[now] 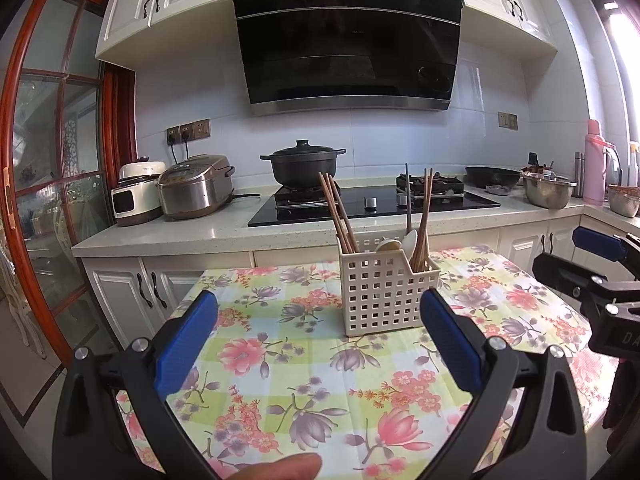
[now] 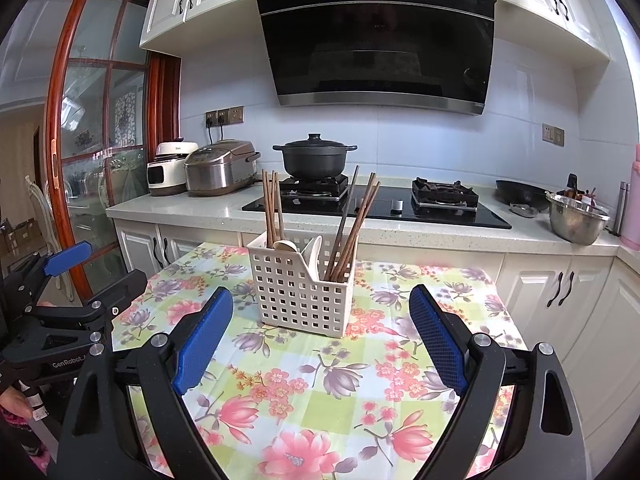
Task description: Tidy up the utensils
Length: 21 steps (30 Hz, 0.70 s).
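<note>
A white perforated utensil basket (image 1: 380, 296) (image 2: 298, 290) stands upright on the floral tablecloth (image 1: 304, 364) (image 2: 320, 384). Wooden chopsticks (image 1: 338, 216) (image 2: 273, 208) lean in its left compartment. More chopsticks (image 1: 424, 224) (image 2: 356, 228) and a dark utensil handle stand in the right one. White spoons (image 1: 400, 242) (image 2: 304, 248) lie between them. My left gripper (image 1: 318, 304) is open and empty, just short of the basket. My right gripper (image 2: 322, 300) is open too, nothing between its blue pads, the basket ahead of it. Each gripper shows at the other view's edge.
Behind the table runs a counter (image 1: 192, 232) with a rice cooker (image 1: 196, 186), a black pot (image 1: 302, 164) on the gas hob, a wok and a steel bowl (image 1: 548, 190). A red-framed glass door (image 1: 52, 160) is at left. A fingertip (image 1: 280, 468) shows low in the left view.
</note>
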{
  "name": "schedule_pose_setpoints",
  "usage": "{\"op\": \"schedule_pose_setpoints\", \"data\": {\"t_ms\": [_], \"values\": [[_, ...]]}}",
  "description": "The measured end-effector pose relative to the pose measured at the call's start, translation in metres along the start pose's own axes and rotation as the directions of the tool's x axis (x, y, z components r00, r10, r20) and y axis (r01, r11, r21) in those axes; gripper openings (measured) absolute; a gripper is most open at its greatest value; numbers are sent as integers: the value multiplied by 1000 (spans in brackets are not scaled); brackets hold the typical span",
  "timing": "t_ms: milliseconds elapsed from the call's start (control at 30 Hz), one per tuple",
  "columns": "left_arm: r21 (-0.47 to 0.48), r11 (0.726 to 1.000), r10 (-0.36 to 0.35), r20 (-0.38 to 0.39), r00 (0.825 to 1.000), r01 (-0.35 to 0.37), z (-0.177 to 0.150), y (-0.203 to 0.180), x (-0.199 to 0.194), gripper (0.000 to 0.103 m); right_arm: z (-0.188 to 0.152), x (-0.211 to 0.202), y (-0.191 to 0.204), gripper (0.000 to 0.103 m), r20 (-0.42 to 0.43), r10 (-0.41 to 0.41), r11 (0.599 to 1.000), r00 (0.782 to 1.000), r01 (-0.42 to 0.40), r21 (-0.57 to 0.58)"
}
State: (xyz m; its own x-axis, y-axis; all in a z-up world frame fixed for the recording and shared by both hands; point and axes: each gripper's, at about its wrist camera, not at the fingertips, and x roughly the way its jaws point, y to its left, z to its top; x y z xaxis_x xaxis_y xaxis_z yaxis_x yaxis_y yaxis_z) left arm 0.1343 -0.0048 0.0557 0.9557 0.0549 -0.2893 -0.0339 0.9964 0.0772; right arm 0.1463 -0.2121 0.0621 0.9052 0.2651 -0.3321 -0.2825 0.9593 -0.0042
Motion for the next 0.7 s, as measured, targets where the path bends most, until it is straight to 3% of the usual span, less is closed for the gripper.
{"op": "schedule_pose_setpoints", "data": {"t_ms": [700], "values": [[1, 1000, -8, -9, 1000, 8, -2, -4, 1, 98, 1, -3, -1, 84, 8, -3, 1000, 1000, 3, 8]]}}
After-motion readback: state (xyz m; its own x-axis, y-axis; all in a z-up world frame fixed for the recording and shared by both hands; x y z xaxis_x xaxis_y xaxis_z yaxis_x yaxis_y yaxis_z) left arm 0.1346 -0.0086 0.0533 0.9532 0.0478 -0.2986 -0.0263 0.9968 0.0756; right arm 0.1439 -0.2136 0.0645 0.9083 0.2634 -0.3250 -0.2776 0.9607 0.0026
